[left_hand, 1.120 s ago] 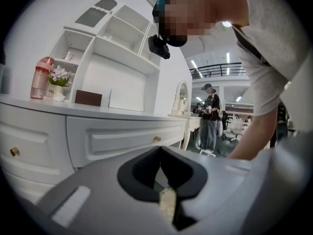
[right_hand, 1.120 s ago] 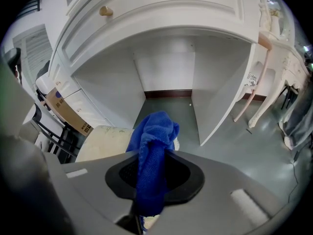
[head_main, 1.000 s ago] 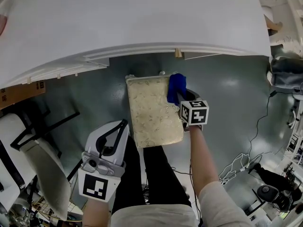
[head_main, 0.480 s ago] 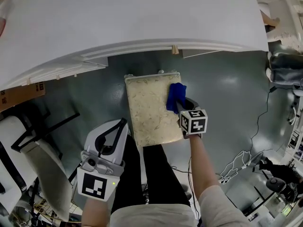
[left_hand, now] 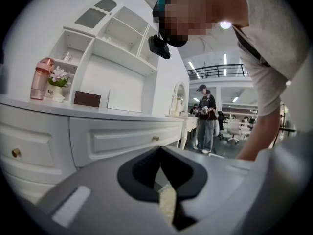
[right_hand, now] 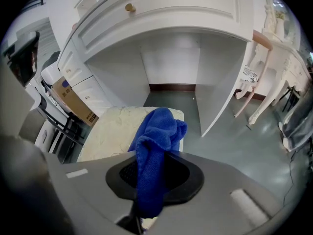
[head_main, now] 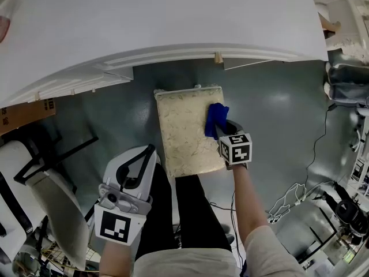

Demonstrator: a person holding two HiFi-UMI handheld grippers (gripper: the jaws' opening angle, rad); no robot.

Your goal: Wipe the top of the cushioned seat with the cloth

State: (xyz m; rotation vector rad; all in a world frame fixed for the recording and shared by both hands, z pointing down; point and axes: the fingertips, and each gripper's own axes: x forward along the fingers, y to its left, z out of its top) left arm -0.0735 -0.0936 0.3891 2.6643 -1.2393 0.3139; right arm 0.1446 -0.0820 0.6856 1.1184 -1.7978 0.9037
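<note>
The cushioned seat (head_main: 185, 133) is a cream rectangular pad on the floor in front of my legs. A blue cloth (head_main: 215, 119) lies bunched on its right side, near the far corner. My right gripper (head_main: 222, 129) is shut on the cloth and holds it down on the pad. In the right gripper view the cloth (right_hand: 159, 131) hangs out of the jaws over the seat (right_hand: 110, 131). My left gripper (head_main: 151, 150) hovers to the left of the seat's near end, shut and holding nothing. Its own view shows the closed jaws of the left gripper (left_hand: 160, 151) and a sliver of the seat (left_hand: 167, 204).
A white dressing table (head_main: 161, 22) with a brass knob (head_main: 218, 57) overhangs the seat's far end; its knee space (right_hand: 171, 67) opens beyond. A cardboard box (head_main: 26, 113) and a chair (head_main: 52, 195) stand left. Cables (head_main: 294, 198) lie right. A person (left_hand: 205, 116) stands far off.
My right gripper has dragged the blue cloth from the seat's far right corner a little way toward me along the right side. The left gripper has stayed put.
</note>
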